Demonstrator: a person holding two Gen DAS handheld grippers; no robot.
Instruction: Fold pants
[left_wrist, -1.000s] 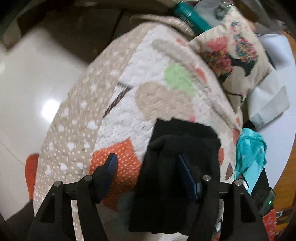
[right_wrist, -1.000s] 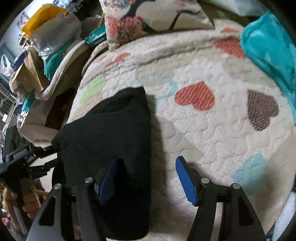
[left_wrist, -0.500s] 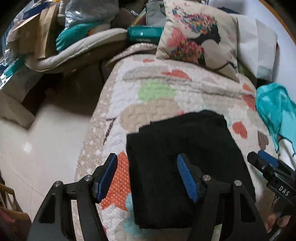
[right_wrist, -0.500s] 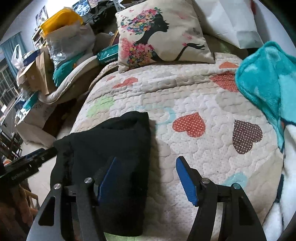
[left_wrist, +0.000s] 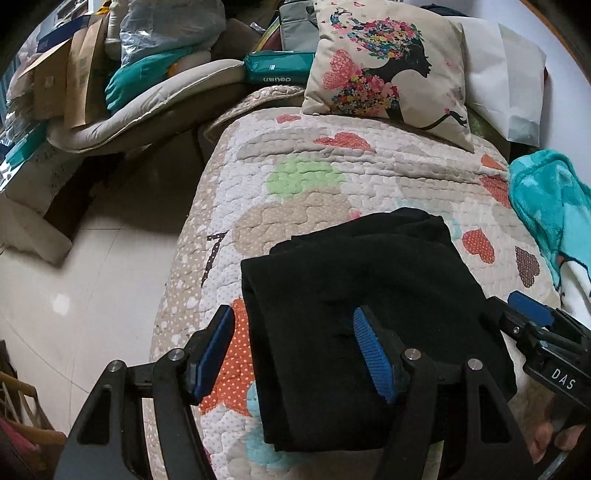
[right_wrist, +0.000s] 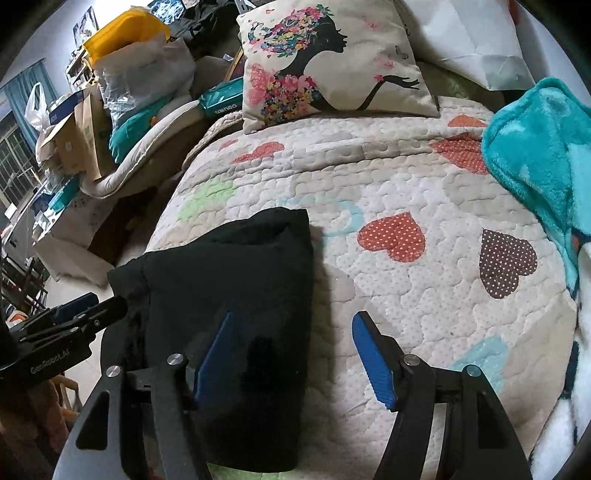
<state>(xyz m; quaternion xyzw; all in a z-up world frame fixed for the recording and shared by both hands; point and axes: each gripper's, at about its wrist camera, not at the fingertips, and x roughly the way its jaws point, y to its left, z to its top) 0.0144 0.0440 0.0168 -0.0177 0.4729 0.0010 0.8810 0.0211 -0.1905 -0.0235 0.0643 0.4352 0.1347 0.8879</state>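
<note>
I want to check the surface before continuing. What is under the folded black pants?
The black pants lie on a quilt with heart patches. Around them the quilt shows; the part directly beneath is covered, so anything else there cannot be seen.

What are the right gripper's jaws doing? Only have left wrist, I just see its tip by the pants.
Observer: The right gripper has its jaws open, gripping nothing.
Operator: Where do its pads sit?
Observer: One pad is over the folded black pants, the other pad over bare quilt. The pants' edge runs between them.
</note>
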